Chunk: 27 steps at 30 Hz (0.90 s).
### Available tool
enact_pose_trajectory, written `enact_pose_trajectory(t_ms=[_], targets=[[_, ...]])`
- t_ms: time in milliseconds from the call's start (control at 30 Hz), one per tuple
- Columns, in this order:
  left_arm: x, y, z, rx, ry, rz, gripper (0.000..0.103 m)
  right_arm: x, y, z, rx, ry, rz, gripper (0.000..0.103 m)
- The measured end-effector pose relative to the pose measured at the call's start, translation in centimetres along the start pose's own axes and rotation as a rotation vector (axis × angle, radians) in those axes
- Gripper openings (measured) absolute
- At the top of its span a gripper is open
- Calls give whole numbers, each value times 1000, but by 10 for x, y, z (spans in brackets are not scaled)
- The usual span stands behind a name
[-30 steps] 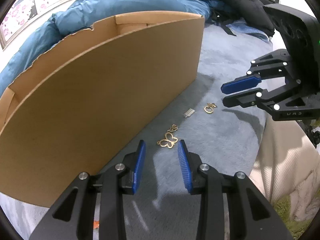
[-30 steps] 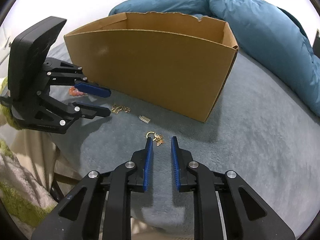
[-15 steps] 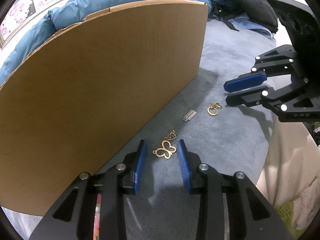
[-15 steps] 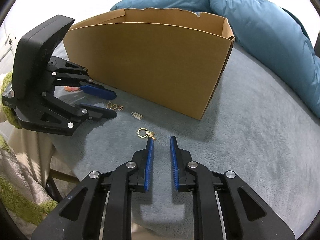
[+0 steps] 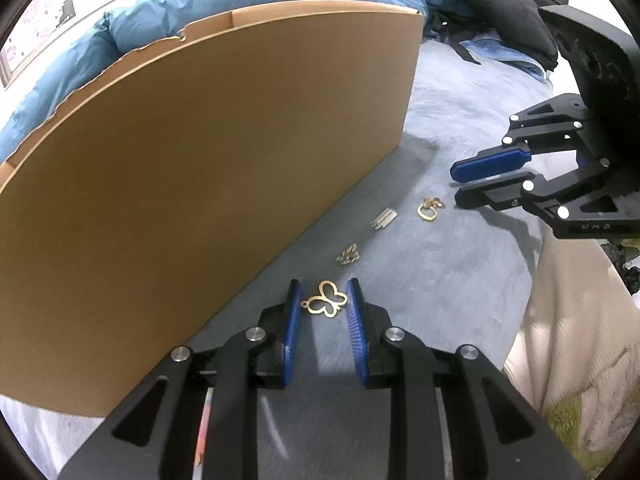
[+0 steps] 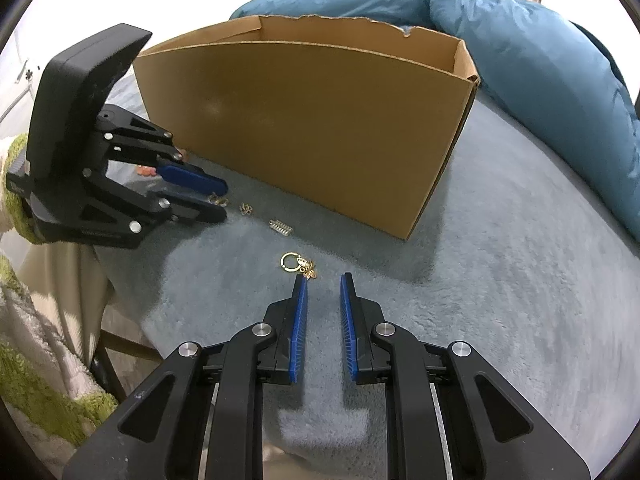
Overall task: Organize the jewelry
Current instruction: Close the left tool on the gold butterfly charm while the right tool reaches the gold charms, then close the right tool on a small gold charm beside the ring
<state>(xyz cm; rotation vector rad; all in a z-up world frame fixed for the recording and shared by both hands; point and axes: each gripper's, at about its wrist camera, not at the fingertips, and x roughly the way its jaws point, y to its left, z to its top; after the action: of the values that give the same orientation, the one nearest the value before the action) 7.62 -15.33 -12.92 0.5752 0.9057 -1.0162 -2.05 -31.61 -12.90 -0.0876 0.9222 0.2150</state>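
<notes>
The left gripper (image 5: pixel 323 300) is straddling the butterfly pendant (image 5: pixel 326 304), fingers spread, seemingly to pinch it; the right gripper (image 6: pixel 323 280) is hovering unclenched beside the ring charm (image 6: pixel 298 265).

Both wrist cameras sit low over the grey blanket (image 5: pixel 460 280), facing each other (sharing the cardboard box (image 6: pixel 304 120)).

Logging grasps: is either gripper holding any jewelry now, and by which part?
Nothing is held. The left gripper is open around the butterfly charm; the right gripper is open and empty.

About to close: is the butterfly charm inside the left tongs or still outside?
Inside. The butterfly charm lies flat on the blanket between the open left tongs, ungripped.
</notes>
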Motion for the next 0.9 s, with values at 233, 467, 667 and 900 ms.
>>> enact_pose_trajectory(t_ms=[233,467,667,900], targets=[[-3,3,-2,-10,9,4,22,7,1,7,-40,3,31,14],[-4,3,-4,-3,10,2,22,18,6,13,-102,17,46,10],[-3,4,-3,-2,9,-1,22,25,3,13,-98,25,72,6],[-4,4,-5,0,4,1,22,17,0,10,-84,24,72,2]])
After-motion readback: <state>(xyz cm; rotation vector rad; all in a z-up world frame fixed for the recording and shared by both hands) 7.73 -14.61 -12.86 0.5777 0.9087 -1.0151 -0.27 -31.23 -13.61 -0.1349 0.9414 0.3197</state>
